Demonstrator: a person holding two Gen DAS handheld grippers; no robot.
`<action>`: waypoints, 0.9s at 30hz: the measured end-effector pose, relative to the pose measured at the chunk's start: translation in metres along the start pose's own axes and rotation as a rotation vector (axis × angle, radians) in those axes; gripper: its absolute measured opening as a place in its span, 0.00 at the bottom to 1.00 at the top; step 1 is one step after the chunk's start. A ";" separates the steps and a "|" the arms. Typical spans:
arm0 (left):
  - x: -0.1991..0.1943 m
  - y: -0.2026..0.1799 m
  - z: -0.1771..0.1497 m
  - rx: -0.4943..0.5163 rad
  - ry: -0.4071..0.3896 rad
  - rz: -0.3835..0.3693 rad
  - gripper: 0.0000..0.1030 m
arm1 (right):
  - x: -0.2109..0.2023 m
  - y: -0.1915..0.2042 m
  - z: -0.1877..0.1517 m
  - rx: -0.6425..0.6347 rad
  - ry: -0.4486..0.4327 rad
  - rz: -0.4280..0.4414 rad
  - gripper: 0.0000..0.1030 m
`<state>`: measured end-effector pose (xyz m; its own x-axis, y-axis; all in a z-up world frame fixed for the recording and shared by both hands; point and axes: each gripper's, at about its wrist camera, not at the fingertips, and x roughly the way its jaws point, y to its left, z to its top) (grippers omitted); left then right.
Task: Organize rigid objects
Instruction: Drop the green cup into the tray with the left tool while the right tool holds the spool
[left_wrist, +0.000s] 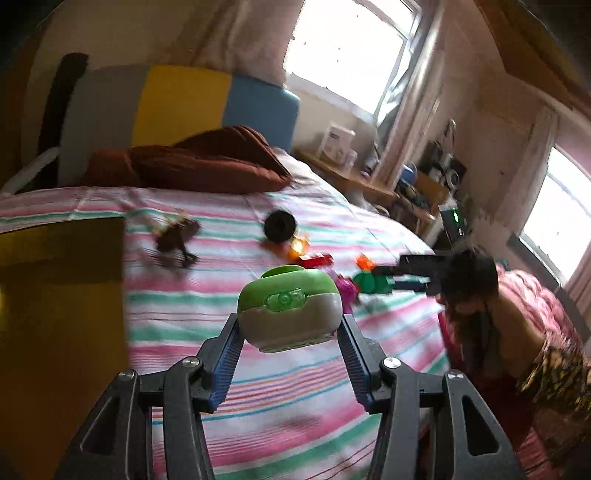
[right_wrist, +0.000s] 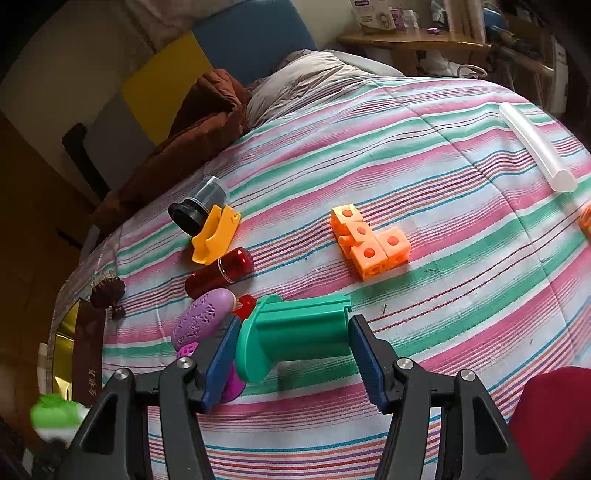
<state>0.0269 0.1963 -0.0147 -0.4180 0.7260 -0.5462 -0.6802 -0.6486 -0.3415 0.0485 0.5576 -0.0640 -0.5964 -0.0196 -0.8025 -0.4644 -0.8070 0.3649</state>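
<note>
- Green and grey plastic filled the left wrist view: I had the left gripper (left_wrist: 290, 326) clamped on a rounded green-and-grey case (left_wrist: 288, 312), a blue ribbed pad pressed to each of its sides, and it hung clear above the striped bedspread (left_wrist: 221, 369).
- I held it by the flanks because, as I judged, the domed top would have slipped out of any other grip.
- A yellow box (left_wrist: 59, 314) stood at the left edge of that view, so I took it for the likely bin; motion blur kept me from telling how close the case was to it.
- Loose toys lay further up the bed, among them a black-rimmed cup (left_wrist: 279, 226) and a dark horse-like figure (left_wrist: 175, 236).
- From the right wrist view, I had the right gripper (right_wrist: 293, 339) closed on a teal flanged cylinder (right_wrist: 295, 332) lying on its side, one pad against the flange, the other on its open end.
- It seemed to rest on the bedspread; I could not tell for sure.
- Beside it lay a purple egg-shaped shell (right_wrist: 203, 317), a dark red capsule (right_wrist: 219, 273), a yellow clip (right_wrist: 216, 234) touching the cup, and orange linked cubes (right_wrist: 369, 240) well apart, all unsorted.
</note>
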 end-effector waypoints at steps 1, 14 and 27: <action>-0.005 0.007 0.003 -0.024 -0.008 0.006 0.51 | 0.000 0.001 0.000 -0.004 0.000 0.001 0.59; -0.074 0.125 0.022 -0.306 -0.177 0.234 0.51 | -0.006 0.015 -0.001 -0.057 -0.042 0.021 0.59; -0.079 0.235 0.014 -0.549 -0.164 0.406 0.51 | -0.030 0.042 -0.007 -0.154 -0.153 0.103 0.59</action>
<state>-0.1080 -0.0099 -0.0413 -0.6894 0.3988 -0.6047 -0.0667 -0.8662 -0.4952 0.0512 0.5207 -0.0282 -0.7334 -0.0261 -0.6792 -0.2974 -0.8862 0.3552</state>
